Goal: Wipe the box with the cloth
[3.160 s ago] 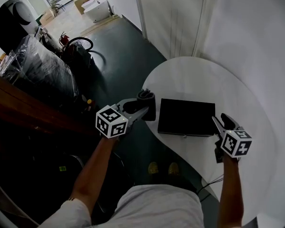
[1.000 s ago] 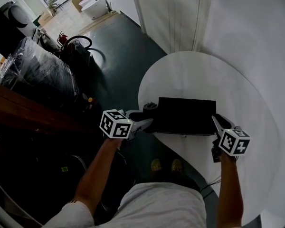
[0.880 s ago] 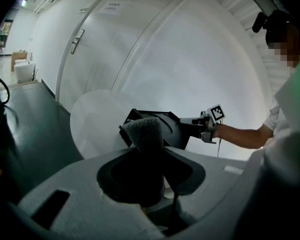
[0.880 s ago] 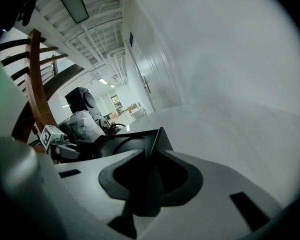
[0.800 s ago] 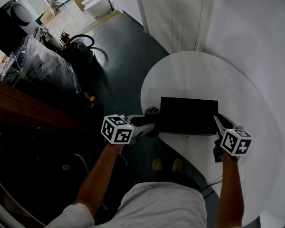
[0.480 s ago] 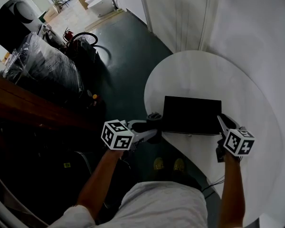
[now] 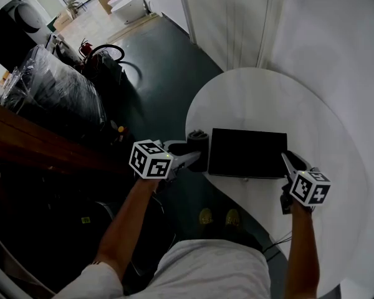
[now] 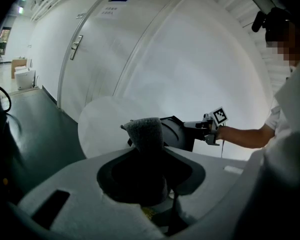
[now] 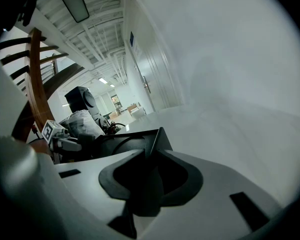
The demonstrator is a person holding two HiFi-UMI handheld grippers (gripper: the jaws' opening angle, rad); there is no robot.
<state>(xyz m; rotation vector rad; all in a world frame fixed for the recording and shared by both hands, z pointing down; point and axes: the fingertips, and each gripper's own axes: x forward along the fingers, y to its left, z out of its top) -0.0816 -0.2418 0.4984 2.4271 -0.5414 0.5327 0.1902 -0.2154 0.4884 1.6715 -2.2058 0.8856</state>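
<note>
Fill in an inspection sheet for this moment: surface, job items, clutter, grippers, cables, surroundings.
Surface: round white table, bare apart from the job's things.
Job's things: flat black box lying near the table's near edge; grey cloth at the box's left end, contact unclear.
Clutter: nothing seen on the table.
Grippers: left hand-held gripper shut on the cloth; right hand-held gripper clamped on the box's right end.
Cables: thin cable hanging below the right hand-held gripper.
Surroundings: dark green floor, white door, plastic-wrapped bundle, wooden rail.
</note>
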